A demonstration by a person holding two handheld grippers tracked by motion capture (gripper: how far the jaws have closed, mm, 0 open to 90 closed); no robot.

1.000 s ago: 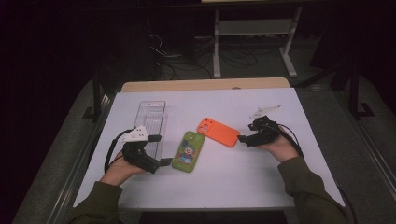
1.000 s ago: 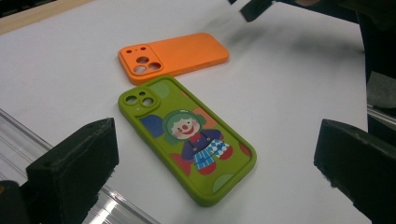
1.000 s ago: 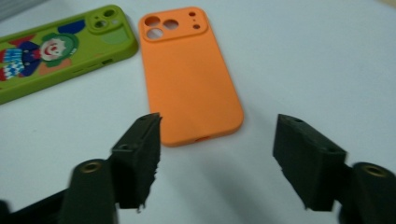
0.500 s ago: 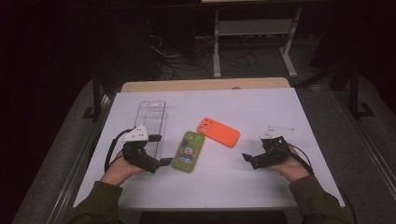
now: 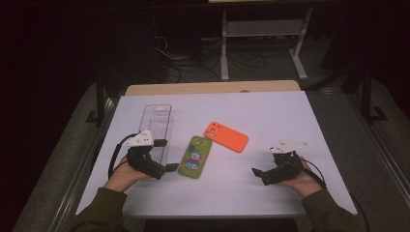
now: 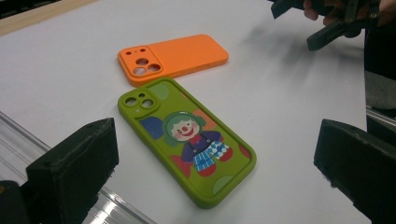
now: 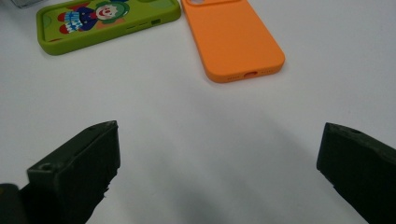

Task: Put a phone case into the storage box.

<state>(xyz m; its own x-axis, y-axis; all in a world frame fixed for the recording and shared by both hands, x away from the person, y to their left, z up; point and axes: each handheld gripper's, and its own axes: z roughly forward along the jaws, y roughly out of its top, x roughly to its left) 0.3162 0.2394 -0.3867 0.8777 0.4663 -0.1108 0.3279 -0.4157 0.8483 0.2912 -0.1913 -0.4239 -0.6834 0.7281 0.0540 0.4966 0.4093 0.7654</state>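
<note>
No brand or readable writing shows on either case; the green phone case (image 6: 187, 140) carries only a clown drawing, and the orange phone case (image 6: 173, 57) is plain.

The left hand (image 5: 126, 175) rests low on the white table (image 5: 290, 121), with the left gripper (image 5: 164, 157) pointing toward the green phone case; its jaws are spread wide and hold nothing – the green case lies flat ahead of them, about centred between the two jaws, with the orange case just beyond it and almost touching its camera corner.

The right hand (image 5: 300, 180) lies on the table too; the right gripper (image 5: 256, 172) has just been opening, and its jaws stand wide apart with only bare table between them – the orange case lies ahead of them, well apart, and the green case further to their left side.

A clear plastic tray (image 5: 157, 126) lies just beside the left gripper.
</note>
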